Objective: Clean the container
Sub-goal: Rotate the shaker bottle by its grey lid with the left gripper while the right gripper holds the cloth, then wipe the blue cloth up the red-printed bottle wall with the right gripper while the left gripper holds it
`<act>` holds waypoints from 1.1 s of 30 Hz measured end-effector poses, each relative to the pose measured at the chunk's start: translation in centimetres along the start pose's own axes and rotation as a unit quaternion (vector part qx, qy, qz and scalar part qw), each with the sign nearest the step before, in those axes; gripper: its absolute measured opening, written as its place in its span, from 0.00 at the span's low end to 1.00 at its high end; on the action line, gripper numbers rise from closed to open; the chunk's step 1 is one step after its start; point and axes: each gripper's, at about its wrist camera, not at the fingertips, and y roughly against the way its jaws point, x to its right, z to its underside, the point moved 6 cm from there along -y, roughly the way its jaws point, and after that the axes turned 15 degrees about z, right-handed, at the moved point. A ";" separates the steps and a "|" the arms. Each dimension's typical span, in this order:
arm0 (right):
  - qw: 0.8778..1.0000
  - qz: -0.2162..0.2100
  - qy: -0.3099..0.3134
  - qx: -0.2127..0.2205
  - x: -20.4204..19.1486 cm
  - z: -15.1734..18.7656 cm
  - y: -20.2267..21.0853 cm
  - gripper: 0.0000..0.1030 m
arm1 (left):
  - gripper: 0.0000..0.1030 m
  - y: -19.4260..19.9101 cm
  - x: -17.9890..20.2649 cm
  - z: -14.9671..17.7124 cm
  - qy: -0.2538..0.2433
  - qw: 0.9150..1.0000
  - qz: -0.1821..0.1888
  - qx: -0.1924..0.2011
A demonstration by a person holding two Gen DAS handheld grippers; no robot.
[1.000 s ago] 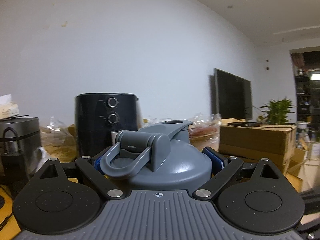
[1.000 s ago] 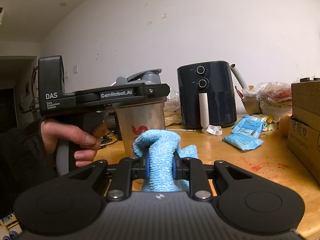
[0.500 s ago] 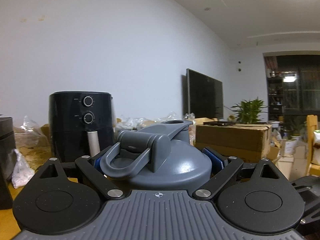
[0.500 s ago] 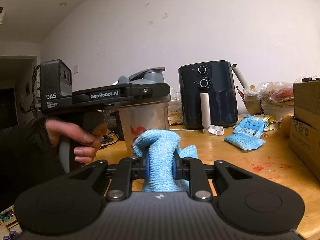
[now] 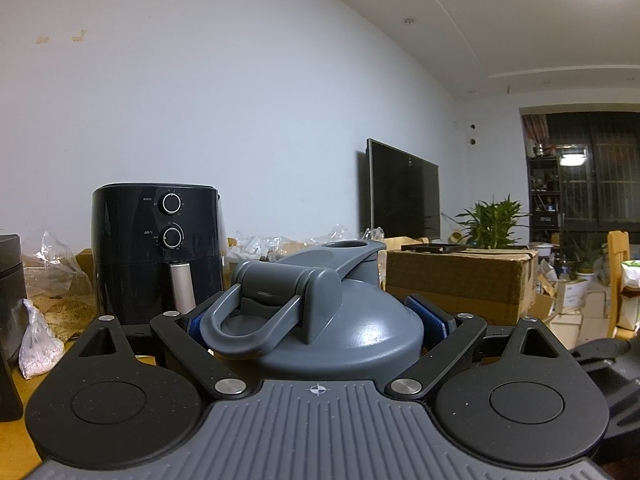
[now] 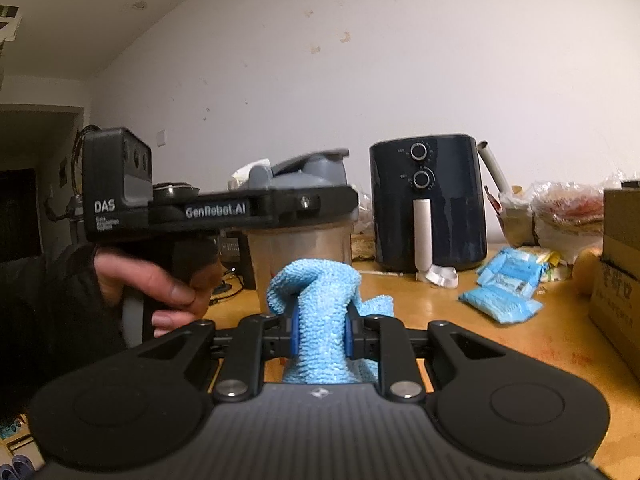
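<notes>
The container is a shaker bottle with a grey flip lid (image 5: 360, 332) and a cloudy clear body (image 6: 304, 248) marked in red. My left gripper (image 5: 316, 320) is shut on it just under the lid, blue pads pressing both sides. In the right wrist view that left gripper (image 6: 320, 204) reaches in level from the left, held by a person's hand (image 6: 160, 284). My right gripper (image 6: 320, 332) is shut on a light blue cloth (image 6: 316, 288), which bunches above the pads just in front of the bottle's body, not visibly touching it. The bottle's base is hidden.
A black air fryer (image 6: 428, 204) stands on the wooden table (image 6: 500, 344) by the wall. Blue packets (image 6: 504, 292) and plastic bags (image 6: 568, 212) lie to its right. A cardboard box (image 5: 460, 284) sits at the right edge, with a screen (image 5: 404, 192) and a plant (image 5: 492, 220) beyond.
The left gripper has swung to the right with the bottle, so the air fryer slid left in its view. The right gripper and cloth have stayed put.
</notes>
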 end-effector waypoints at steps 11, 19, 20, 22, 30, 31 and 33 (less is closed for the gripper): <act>0.999 -0.026 0.033 0.021 -0.9 -1.9 -1.9 0.17 | 0.92 -0.2 -0.4 -0.4 0.001 1.000 0.001 -0.003; 0.997 -0.046 0.064 0.020 -0.9 -2.5 -2.4 0.17 | 0.92 -0.1 -0.5 -0.5 0.004 1.000 0.003 -0.002; 0.996 -0.050 0.067 0.019 -0.8 -2.6 -2.4 0.17 | 0.92 -0.1 -0.5 -0.5 0.003 1.000 0.003 -0.002; 0.996 -0.056 0.068 0.016 -0.6 -2.6 -2.4 0.16 | 0.92 -0.2 -0.4 -0.5 0.002 1.000 0.003 -0.003; 0.996 -0.056 0.072 0.007 -0.8 -1.6 -2.7 0.15 | 0.92 -0.2 -0.6 -0.5 0.002 1.000 0.003 -0.004; 0.996 -0.056 0.072 0.004 -0.8 -1.4 -2.7 0.15 | 0.92 -0.2 -0.6 -0.5 0.002 1.000 0.003 -0.004; 0.996 -0.056 0.073 0.000 -0.8 -1.0 -2.8 0.15 | 0.92 -0.2 -0.5 -0.4 0.001 1.000 0.003 -0.004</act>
